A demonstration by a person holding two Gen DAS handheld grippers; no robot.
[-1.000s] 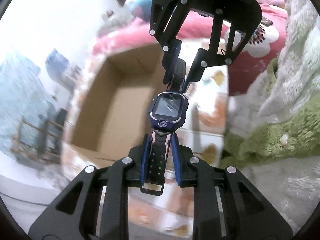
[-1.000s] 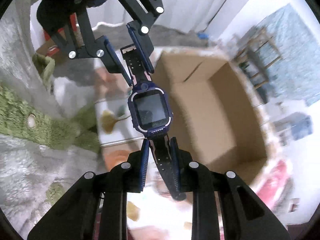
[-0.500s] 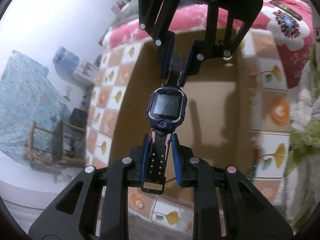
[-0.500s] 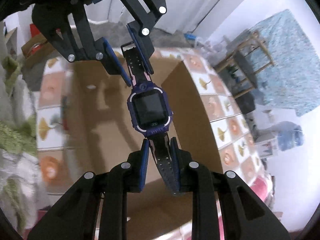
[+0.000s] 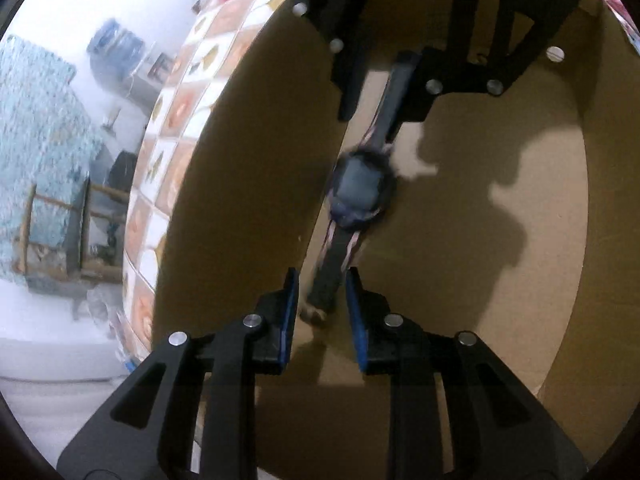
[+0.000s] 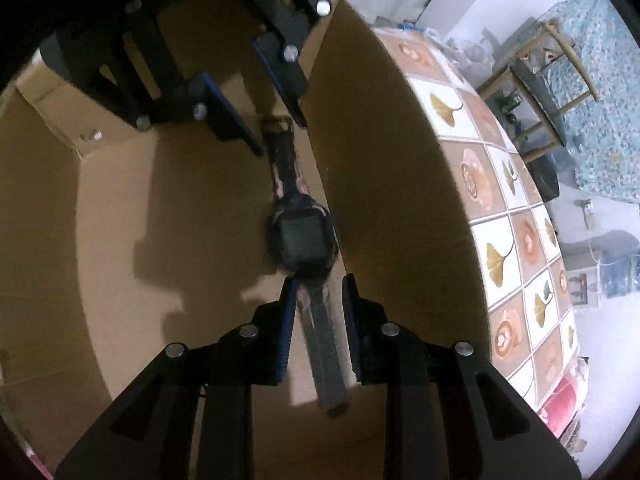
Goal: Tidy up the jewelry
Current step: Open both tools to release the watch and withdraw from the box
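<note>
A dark blue smartwatch (image 5: 360, 188) (image 6: 304, 240) with a black strap hangs blurred inside a cardboard box (image 5: 248, 160) (image 6: 380, 140), close to one inner wall. My left gripper (image 5: 320, 280) (image 6: 278, 134) has the buckle end of the strap between its blue pads, and its jaws are opening, with a gap on each side of the strap. My right gripper (image 6: 318, 284) (image 5: 378, 112) stands opposite at the other strap end. Its jaws are opening too, and the strap sits loose between them. Both grippers point steeply down into the box.
The box's outside (image 6: 500, 200) carries tiles with leaves and flowers. A small white scrap (image 6: 96, 135) lies in a far corner of the box floor. Beyond the box stand a wooden stool (image 6: 536, 80), teal patterned cloth (image 5: 36, 128) and a blue jug (image 5: 116, 52).
Both grippers have come down from above the box into it. Their pads, earlier clamped on the strap ends, have parted, and the watch has gone blurred and slack.
</note>
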